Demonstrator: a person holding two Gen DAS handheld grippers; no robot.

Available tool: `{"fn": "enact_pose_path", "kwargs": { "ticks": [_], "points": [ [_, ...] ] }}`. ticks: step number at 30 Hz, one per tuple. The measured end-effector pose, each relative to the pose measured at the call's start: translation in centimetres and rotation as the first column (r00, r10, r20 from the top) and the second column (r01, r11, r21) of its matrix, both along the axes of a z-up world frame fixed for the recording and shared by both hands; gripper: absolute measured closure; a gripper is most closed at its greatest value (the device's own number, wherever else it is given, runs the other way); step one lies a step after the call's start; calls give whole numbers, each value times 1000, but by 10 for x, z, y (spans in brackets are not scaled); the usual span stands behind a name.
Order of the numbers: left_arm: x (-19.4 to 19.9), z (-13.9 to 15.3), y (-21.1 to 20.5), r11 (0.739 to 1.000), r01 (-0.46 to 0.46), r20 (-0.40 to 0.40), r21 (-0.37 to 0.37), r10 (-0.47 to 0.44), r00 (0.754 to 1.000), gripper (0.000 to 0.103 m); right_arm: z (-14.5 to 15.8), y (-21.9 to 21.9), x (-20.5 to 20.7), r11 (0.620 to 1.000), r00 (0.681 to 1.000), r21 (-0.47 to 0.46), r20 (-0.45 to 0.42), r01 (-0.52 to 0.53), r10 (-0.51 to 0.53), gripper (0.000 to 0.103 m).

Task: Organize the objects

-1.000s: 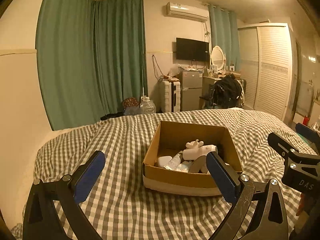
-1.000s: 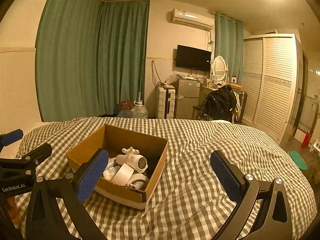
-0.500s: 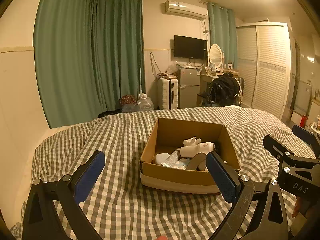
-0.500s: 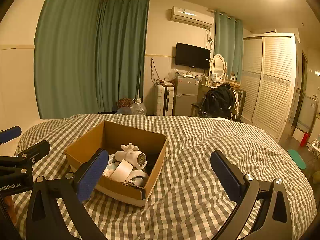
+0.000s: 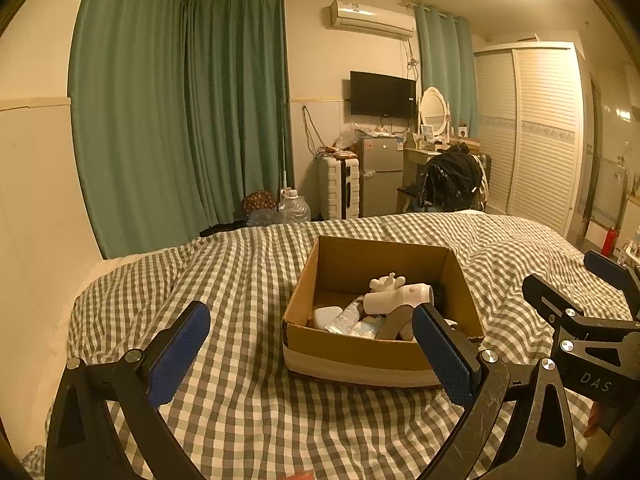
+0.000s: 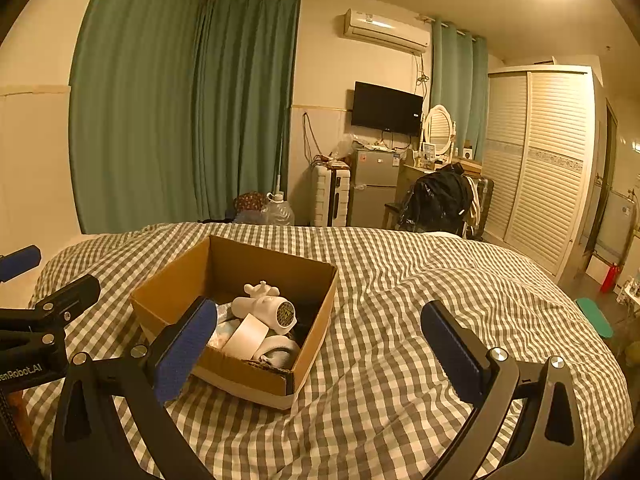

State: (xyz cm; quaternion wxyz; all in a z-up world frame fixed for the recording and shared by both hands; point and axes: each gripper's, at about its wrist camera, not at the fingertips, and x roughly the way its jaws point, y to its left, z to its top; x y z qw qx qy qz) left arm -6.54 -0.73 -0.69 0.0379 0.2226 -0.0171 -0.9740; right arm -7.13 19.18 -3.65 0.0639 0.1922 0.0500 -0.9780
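Observation:
An open cardboard box sits on the checked bed cover; it also shows in the right wrist view. Inside lie a white hair dryer, a small clear bottle, a white pouch and a roll of tape. My left gripper is open and empty, above the bed in front of the box. My right gripper is open and empty, to the right of the box.
Green curtains hang behind the bed. A white suitcase, a small fridge, a chair with a black bag and a louvred wardrobe stand beyond the far edge of the bed.
Both grippers have pulled back and risen a little, so the box sits slightly lower and farther in both views. Both stay open.

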Motion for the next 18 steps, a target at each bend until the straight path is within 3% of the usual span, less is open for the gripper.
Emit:
{"fn": "enact_pose_path", "kwargs": {
  "ticks": [18],
  "points": [
    [-1, -4, 2, 1000, 9, 8, -3, -9, 1000, 0, -4, -1, -3, 1000, 1000, -2, 12, 5, -5, 1]
  ]
}}
